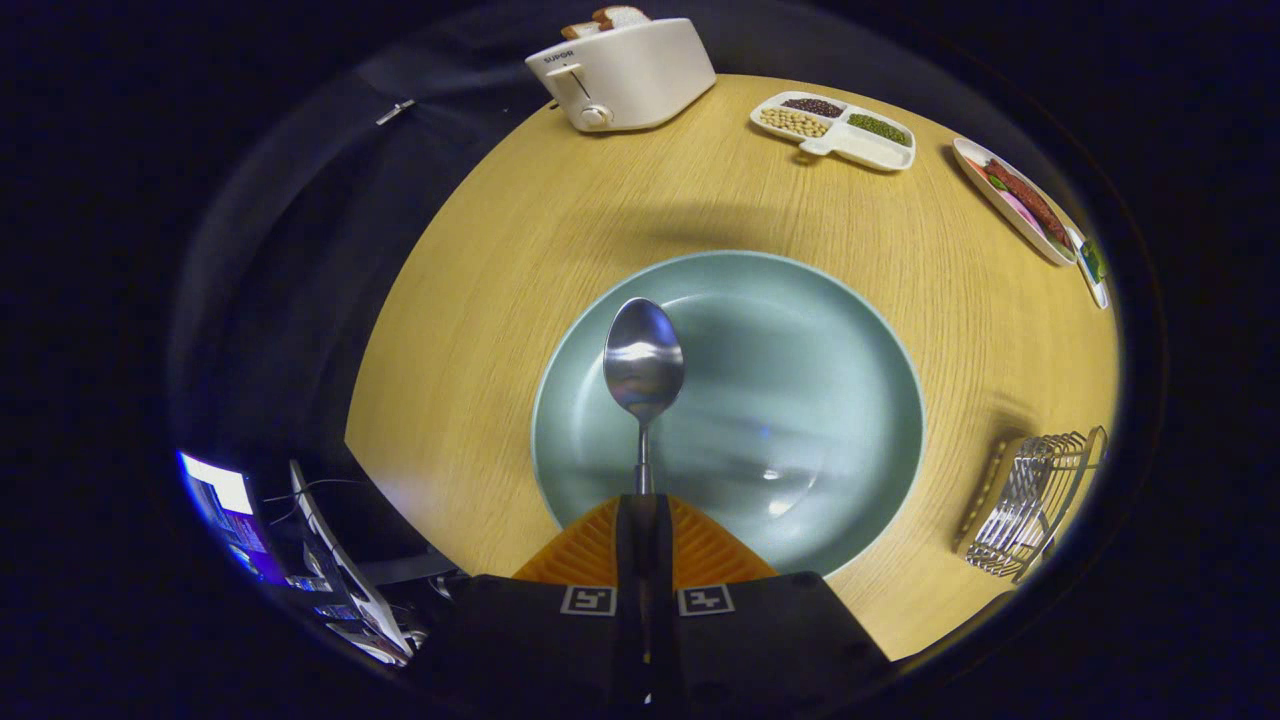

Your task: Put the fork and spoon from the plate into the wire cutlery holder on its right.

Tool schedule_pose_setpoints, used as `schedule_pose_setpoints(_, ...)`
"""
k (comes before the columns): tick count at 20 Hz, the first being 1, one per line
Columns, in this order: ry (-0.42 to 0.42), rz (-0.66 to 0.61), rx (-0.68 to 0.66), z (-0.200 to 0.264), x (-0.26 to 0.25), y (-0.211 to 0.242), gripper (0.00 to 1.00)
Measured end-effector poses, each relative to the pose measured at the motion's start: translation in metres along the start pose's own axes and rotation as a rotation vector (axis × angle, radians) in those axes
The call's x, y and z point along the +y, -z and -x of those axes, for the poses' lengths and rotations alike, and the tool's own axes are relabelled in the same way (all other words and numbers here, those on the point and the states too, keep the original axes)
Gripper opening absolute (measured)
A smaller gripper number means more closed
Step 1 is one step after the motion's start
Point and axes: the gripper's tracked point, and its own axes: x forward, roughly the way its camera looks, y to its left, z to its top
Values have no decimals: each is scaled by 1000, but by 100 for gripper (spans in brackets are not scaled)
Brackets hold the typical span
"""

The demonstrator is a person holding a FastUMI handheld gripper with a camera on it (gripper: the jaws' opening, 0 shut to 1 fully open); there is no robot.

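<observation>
One spoon [644, 362] in claw [644, 515], one plate [800, 300].

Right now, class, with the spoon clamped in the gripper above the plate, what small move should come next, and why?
Probably carry the spoon sideways to the right, toward the wire cutlery holder. The gripper is shut on the spoon's handle, with the bowl sticking out ahead over the green plate. The holder stands on the table right of the plate, so the spoon isn't above it yet.
</observation>
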Motion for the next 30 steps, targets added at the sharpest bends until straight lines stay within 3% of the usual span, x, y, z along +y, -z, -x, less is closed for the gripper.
schedule_pose_setpoints(4, -36, 43, 4, 64, -18, 2, 8)
schedule_pose_setpoints(7, 14, 108, 34, 128, -63, 4, 8)
schedule_pose_setpoints(9, 32, 86, 66, 167, -91, 5, 7)
schedule_pose_setpoints(13, 138, 121, 167, 214, -150, 16, 7)
schedule_pose_setpoints(17, 211, 149, 341, 228, -184, 38, 7)
schedule_pose_setpoints(20, 216, 146, 512, 223, -193, 51, 7)
schedule_pose_setpoints(30, 311, 173, 877, 190, -218, 49, 7)
